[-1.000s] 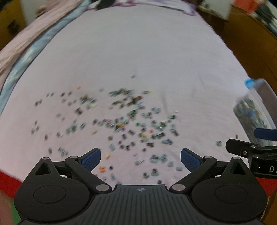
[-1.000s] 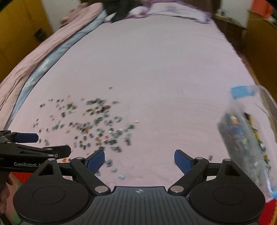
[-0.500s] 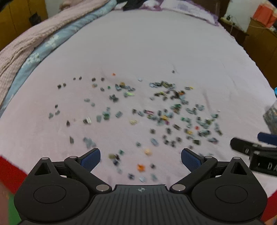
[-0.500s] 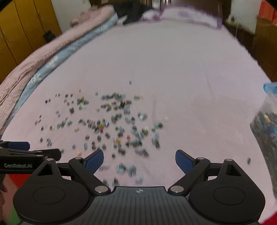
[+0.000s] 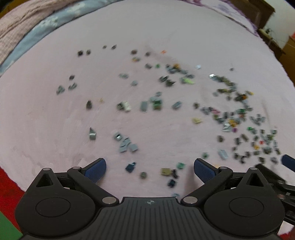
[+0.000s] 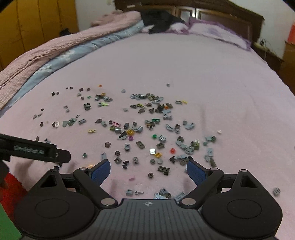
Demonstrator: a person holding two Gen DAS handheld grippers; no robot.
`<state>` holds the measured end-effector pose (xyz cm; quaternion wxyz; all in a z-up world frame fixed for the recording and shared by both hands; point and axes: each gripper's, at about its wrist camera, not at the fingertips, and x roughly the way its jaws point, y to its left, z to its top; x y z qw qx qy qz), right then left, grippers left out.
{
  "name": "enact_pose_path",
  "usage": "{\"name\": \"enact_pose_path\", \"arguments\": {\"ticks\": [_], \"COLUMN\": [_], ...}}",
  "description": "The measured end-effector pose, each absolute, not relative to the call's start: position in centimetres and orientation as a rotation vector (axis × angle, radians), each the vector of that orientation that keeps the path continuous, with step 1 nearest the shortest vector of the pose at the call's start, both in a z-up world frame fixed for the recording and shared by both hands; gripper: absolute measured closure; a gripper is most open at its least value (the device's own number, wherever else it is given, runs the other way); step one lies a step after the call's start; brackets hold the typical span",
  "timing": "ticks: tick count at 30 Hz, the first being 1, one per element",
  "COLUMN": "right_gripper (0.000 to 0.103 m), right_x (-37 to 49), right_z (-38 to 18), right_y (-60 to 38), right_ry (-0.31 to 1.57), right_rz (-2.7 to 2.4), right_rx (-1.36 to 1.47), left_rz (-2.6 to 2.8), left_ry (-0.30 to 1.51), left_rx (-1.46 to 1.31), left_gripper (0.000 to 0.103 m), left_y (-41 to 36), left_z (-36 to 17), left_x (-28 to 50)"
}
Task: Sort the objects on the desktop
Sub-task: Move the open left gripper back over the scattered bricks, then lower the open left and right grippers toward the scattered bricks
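Several tiny toy brick pieces (image 6: 140, 129), mostly grey, with a few green, yellow, red and black ones, lie scattered over a pale pink bed sheet (image 6: 202, 73). The left wrist view shows the same scatter (image 5: 156, 103), blurred. My left gripper (image 5: 149, 169) hangs open low over the near pieces, nothing between its blue pads. My right gripper (image 6: 148, 170) is open too, just above the sheet, with loose pieces lying between and in front of its fingers. Each gripper shows at the edge of the other's view: the left gripper (image 6: 36, 151) and the right gripper (image 5: 284, 177).
A folded pink and blue blanket (image 6: 55, 48) runs along the bed's left side. Pillows (image 6: 217, 31) and a dark garment (image 6: 162, 22) lie by the wooden headboard (image 6: 212, 11). Yellow wardrobes (image 6: 36, 20) stand at left, a bedside unit (image 6: 267, 53) at right. Red cloth (image 6: 11, 186) hangs at the near edge.
Both grippers have come down closer to the sheet and the pieces look larger. The clear bag of pieces at the right has left both views. Both stay open.
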<state>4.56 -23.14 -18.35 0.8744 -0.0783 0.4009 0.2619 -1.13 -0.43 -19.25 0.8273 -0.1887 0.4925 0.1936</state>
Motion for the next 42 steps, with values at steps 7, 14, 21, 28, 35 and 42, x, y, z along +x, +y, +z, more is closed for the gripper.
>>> {"name": "enact_pose_path", "arguments": {"ticks": [7, 14, 21, 28, 35, 42], "right_gripper": [0.010, 0.000, 0.000, 0.000, 0.000, 0.000], "right_x": [5.3, 5.9, 6.7, 7.3, 7.4, 7.6], "right_z": [-20.5, -22.3, -22.1, -22.4, -22.5, -22.6], "right_y": [-23.5, -22.9, -24.5, -25.9, -26.7, -27.0], "right_ry": [0.868, 0.896, 0.948, 0.934, 0.923, 0.935], "right_rz": [0.595, 0.649, 0.774, 0.875, 0.940, 0.929], "right_rx": [-0.099, -0.083, -0.025, 0.010, 0.009, 0.058], "left_rz": [0.468, 0.556, 0.631, 0.710, 0.773, 0.709], "left_ry": [0.951, 0.901, 0.953, 0.959, 0.975, 0.931], "left_rx": [-0.308, -0.317, -0.338, -0.348, -0.350, -0.344], "left_gripper": [0.000, 0.000, 0.000, 0.000, 0.000, 0.000], "left_y": [-2.2, -3.1, -3.2, -4.1, -4.7, -4.2], "left_z": [-20.7, -20.8, -20.3, -20.2, -20.0, -20.4], "left_x": [-1.2, -1.4, -0.6, -0.5, -0.1, -1.2]}}
